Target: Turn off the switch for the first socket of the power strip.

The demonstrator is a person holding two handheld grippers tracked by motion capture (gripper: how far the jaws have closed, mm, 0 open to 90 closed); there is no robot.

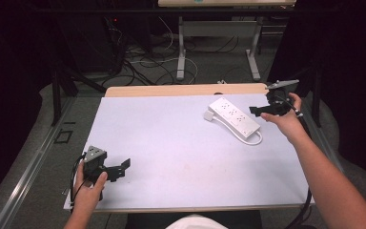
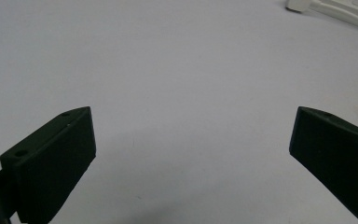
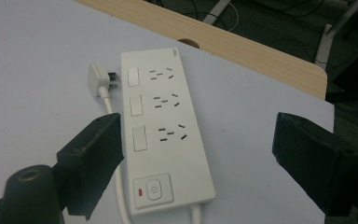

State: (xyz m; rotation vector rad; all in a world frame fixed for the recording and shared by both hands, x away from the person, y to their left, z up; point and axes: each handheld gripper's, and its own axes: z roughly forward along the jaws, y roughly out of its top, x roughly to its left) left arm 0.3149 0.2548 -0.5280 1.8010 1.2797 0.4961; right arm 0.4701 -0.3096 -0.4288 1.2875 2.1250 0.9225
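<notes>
White sheeting covers the counter (image 1: 171,157). The power strip (image 3: 161,126) lies directly ahead of the right gripper (image 3: 200,158), just below its spread, empty jaws, long axis running away from them, switch end nearest. The left gripper (image 1: 119,168), also released, sits well apart, so the right hand is nearer.

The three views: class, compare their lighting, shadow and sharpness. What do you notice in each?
High view: the white table sheet is evenly lit, the surroundings fall into darkness. Left gripper view: the open left tool has soft-edged jaws, and a faint shadow lies on the sheet beneath. Right gripper view: the power strip is sharp and glare-free, while the near jaws of the right tool blur.
</notes>
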